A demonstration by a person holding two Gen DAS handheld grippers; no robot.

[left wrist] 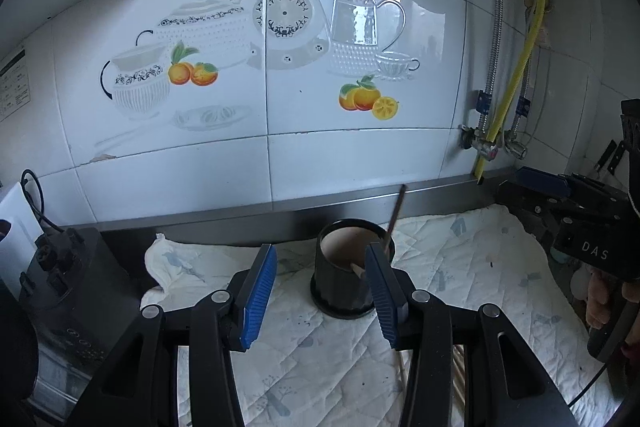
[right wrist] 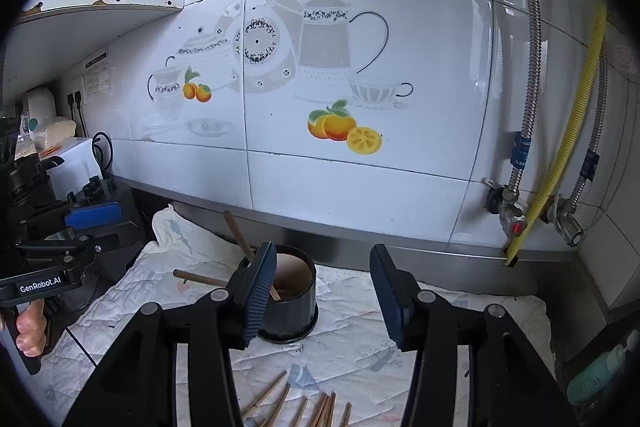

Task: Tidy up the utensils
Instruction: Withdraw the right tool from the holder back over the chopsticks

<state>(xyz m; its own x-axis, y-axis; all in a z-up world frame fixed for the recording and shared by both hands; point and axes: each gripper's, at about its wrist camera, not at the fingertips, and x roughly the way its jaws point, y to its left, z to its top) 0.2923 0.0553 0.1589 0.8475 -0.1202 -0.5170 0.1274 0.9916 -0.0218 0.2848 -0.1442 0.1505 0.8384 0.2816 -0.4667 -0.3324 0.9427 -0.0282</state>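
A black cylindrical holder (left wrist: 348, 267) stands on the quilted cloth, and one wooden chopstick (left wrist: 396, 215) leans out of it to the right. My left gripper (left wrist: 320, 255) hovers open just in front of the holder, with nothing between its blue pads. In the right wrist view the holder (right wrist: 294, 311) sits behind the left finger of my right gripper (right wrist: 323, 251), which is also open and empty. There two chopsticks (right wrist: 238, 231) stick out of the holder towards the left. Several loose chopsticks (right wrist: 304, 407) lie on the cloth below the right gripper.
A white quilted cloth (left wrist: 320, 367) covers the steel counter below the tiled wall. A black appliance (left wrist: 80, 287) and a white box stand at the left. Gas pipes with valves (right wrist: 516, 223) hang at the right. A green bottle (right wrist: 600, 371) lies lower right.
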